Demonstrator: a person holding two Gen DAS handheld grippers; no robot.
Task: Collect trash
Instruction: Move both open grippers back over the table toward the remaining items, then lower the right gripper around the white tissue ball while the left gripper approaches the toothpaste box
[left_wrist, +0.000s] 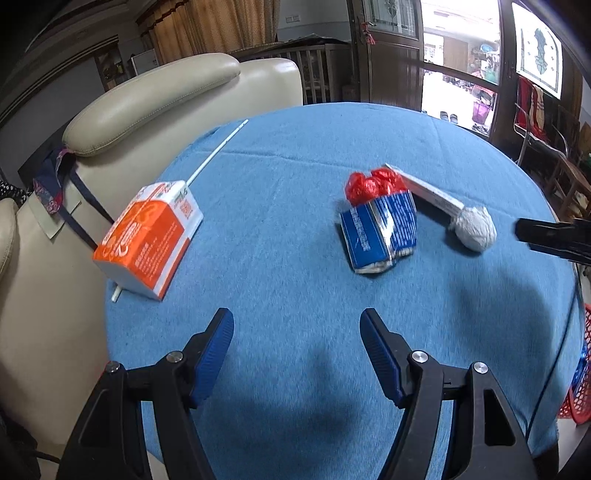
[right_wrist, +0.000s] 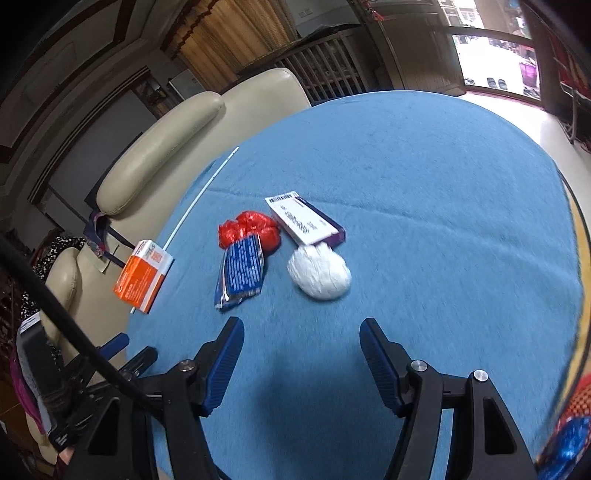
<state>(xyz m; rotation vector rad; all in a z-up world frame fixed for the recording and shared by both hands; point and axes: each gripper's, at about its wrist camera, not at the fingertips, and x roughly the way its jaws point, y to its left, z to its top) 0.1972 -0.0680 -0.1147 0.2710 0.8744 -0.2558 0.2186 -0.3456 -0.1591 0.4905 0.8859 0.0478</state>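
Both tongs hang over a counter (left_wrist: 295, 155) covered w/ blue cloth, each tilted down at it. Left tongs (left_wrist: 297, 334) stand apart, nothing between the blue pads. Right tongs (right_wrist: 301, 341) also apart & empty; their black tip shows at the right edge of the left wrist view.

Trash lies spread on the cloth: orange-and-white carton (left_wrist: 147, 236) at the left edge of the counter, resting on a thin white stick (left_wrist: 218, 153) that runs out past it toward the far edge. Near the middle, a crumpled blue wrapper (left_wrist: 380, 232) touches a red crinkled bag (left_wrist: 373, 184) just behind it. Right of those, a flat white-and-purple box (right_wrist: 304, 219) w/ a barcode label, and a white wadded ball (right_wrist: 319, 275) touching its near end.

Cream leather chair (left_wrist: 166, 96) sits beside the counter on the left. Red mesh basket (left_wrist: 580, 391) shows low at the right edge, below counter level
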